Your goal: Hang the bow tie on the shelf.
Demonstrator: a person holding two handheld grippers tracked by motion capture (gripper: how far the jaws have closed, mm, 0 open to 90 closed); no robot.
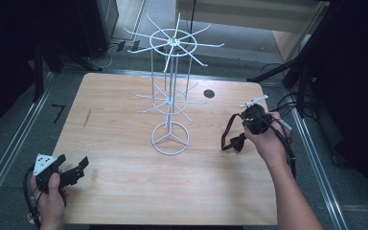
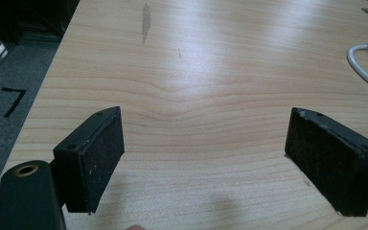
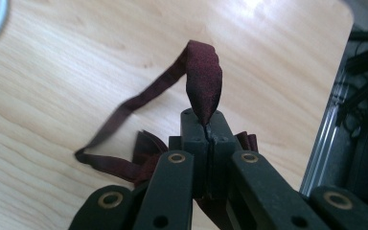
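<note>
At the right edge of the bench (image 1: 124, 191), right gripper (image 1: 255, 120) in a hand (image 1: 268, 141), jaws pressed fully together on a dark red strap (image 3: 203, 81). Strap pinched at one fold, standing up in a loop above the jaw tips, the rest trailing down to the left onto the wood, a bunched part lying just beside the gripper. Near the left front corner, left gripper (image 2: 203, 158) low over bare wood, jaws spread wide apart, nothing between the pads, touching nothing. Between the two, mid-bench, a white wire rack (image 1: 171, 96) upright on its round base, well apart from both grippers.
</note>
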